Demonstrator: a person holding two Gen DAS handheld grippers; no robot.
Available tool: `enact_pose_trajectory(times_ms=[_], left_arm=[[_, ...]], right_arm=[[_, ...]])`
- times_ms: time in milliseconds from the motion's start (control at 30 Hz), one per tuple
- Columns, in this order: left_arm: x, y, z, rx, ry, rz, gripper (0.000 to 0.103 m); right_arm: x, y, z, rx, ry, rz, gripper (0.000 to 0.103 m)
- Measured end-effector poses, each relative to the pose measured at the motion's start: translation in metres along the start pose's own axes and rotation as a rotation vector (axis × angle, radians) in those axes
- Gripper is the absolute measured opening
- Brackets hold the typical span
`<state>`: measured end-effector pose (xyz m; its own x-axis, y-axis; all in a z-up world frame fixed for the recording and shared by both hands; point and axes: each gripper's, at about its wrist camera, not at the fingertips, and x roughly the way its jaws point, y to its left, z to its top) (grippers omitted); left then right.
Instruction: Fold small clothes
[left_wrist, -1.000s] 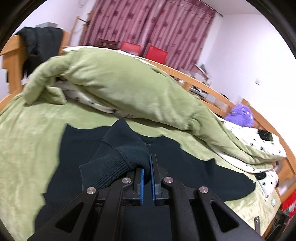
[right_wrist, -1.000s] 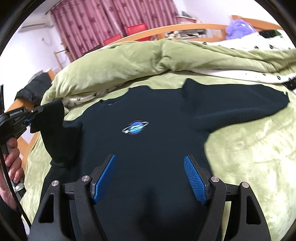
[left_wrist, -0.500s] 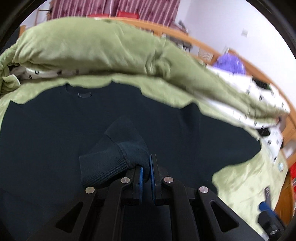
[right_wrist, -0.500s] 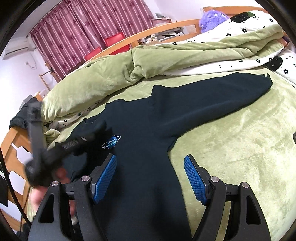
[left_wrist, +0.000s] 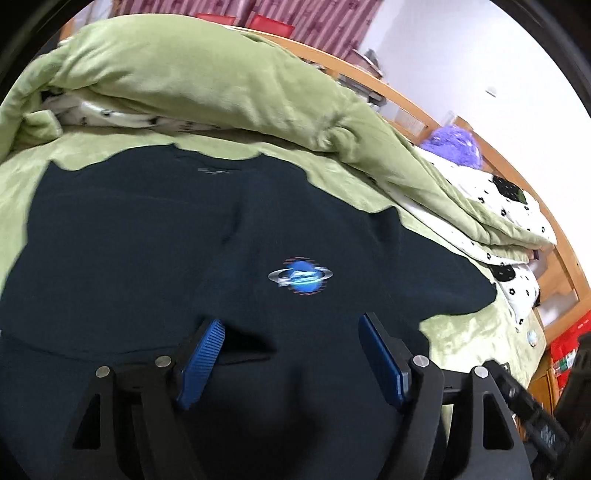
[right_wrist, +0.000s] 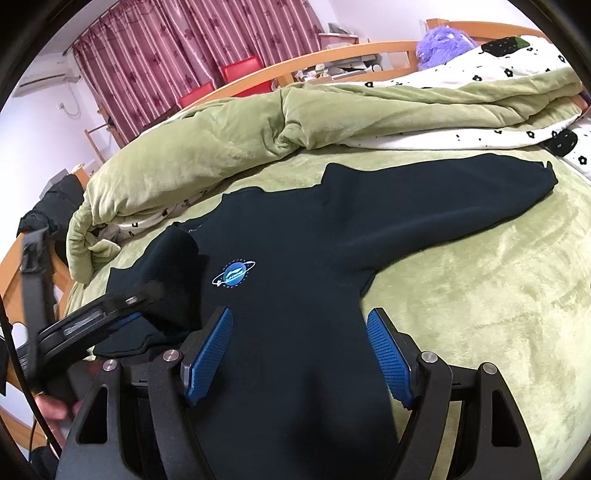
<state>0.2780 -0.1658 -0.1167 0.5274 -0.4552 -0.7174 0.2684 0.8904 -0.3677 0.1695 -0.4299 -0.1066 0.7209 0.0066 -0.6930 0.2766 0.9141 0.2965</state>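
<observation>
Bedding first: one green blanket (right_wrist: 480, 295) covers the bed, and on it one dark sweatshirt (right_wrist: 295, 258) lies flat, its left sleeve (right_wrist: 173, 280) already folded across the chest. My left gripper (left_wrist: 291, 354) has just been opening, nothing between its fingers; my right gripper (right_wrist: 299, 350) is spread too. Next I'd pinch the one outstretched right sleeve (right_wrist: 443, 199) at its cuff and bring it across squarely.

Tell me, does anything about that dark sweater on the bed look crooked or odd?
Only its lopsidedness: one sleeve lies folded over the sweater chest beside the planet logo, while the other sleeve lies stretched out across the green blanket. No damage shows.
</observation>
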Motion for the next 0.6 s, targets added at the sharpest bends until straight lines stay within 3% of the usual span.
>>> enact_pose_trajectory(times_ms=[167,333,533,600], left_arm=[[-0.03,0.041,-0.009,-0.003,-0.009,0.032,0.074],[-0.053,0.073,-0.014,0.002,-0.009,0.126,0.074],[-0.073,0.117,-0.02,-0.065,-0.029,0.2,0.074],[-0.075,0.131,-0.02,-0.093,-0.035,0.206,0.074]], right_arm=[[0.006,0.019,-0.004,-0.036,0.008,-0.015,0.075],[0.012,0.042,-0.008,-0.084,0.015,-0.015,0.075],[0.029,0.08,-0.023,-0.224,0.036,-0.027,0.074],[0.037,0.087,-0.026,-0.254,0.043,-0.028,0.065]])
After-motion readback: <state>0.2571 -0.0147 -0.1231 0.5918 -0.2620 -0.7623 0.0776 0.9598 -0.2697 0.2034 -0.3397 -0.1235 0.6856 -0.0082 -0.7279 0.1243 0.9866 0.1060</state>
